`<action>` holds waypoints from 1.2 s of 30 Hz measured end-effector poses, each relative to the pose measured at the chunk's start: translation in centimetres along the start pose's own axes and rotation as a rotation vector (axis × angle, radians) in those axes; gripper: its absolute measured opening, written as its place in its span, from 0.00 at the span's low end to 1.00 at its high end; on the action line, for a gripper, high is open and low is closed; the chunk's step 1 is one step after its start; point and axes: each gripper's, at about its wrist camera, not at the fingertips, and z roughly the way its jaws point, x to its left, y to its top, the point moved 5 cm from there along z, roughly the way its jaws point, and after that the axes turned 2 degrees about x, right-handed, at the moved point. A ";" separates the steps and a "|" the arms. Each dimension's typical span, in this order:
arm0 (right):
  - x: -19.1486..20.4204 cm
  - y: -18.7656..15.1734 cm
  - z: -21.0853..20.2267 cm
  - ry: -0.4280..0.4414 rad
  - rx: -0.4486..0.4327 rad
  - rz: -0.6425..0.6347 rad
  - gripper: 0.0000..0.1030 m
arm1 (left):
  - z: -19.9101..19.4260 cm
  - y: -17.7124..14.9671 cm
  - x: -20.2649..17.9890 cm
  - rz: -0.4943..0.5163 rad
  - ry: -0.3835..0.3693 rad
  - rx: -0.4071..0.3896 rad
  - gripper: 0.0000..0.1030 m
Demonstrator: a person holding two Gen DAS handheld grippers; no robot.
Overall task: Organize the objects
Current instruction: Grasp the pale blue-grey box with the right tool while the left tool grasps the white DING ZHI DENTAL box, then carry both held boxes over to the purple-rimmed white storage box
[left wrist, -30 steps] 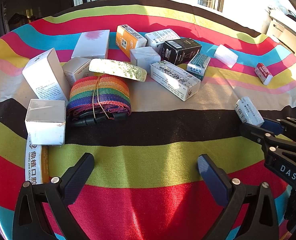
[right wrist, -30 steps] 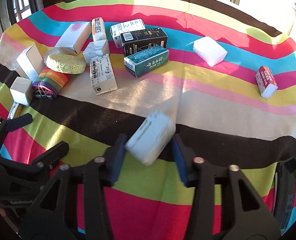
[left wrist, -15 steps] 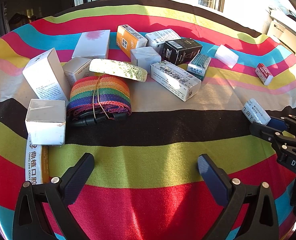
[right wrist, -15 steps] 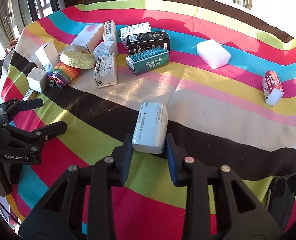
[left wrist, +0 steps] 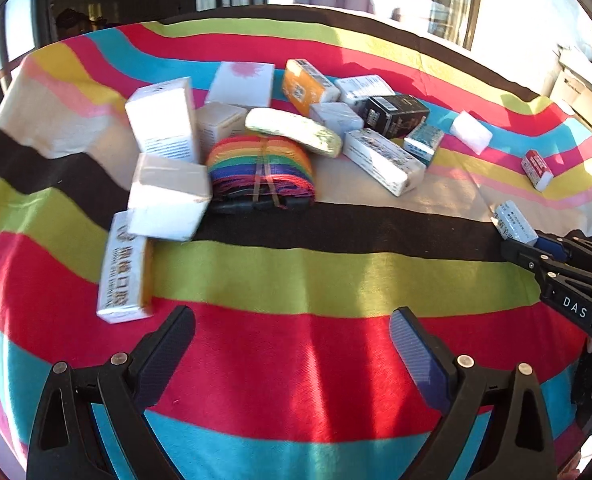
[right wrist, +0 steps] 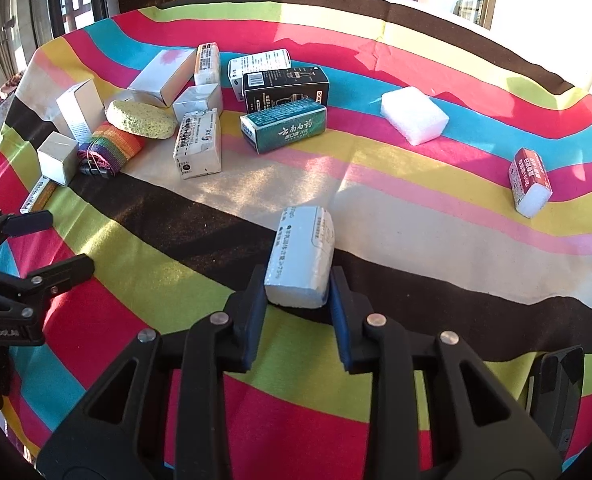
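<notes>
step: right tongs [right wrist: 298,312] pinch a pale blue box [right wrist: 302,256], carrying it | next: judged, set it by the far-left pile of boxes [right wrist: 197,146] | left tongs [left wrist: 291,354] spread, having just narrowed slightly, nothing between | views: only the right shows pads pressing the box

Both tools are black plastic frames with triangular cut-outs and silver screw heads. The left hand-held gripper [left wrist: 291,344] carries dark blue ribbed pads and white "GenRobot.AI" lettering on its side; the right hand-held gripper [right wrist: 298,308] has blue pads and a white "DAS" label.
</notes>
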 end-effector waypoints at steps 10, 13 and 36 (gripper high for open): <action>-0.2 -0.1 0.0 0.004 -0.002 0.001 0.34 | 1.9 1.8 7.8 -0.122 0.073 0.062 0.93; -0.2 -0.1 0.0 0.005 -0.001 0.002 0.34 | 2.1 2.7 7.5 -0.076 0.107 0.039 0.51; -0.2 0.0 -0.1 0.017 -0.003 0.007 0.34 | -1.6 -2.5 2.3 -0.074 0.012 -0.006 0.32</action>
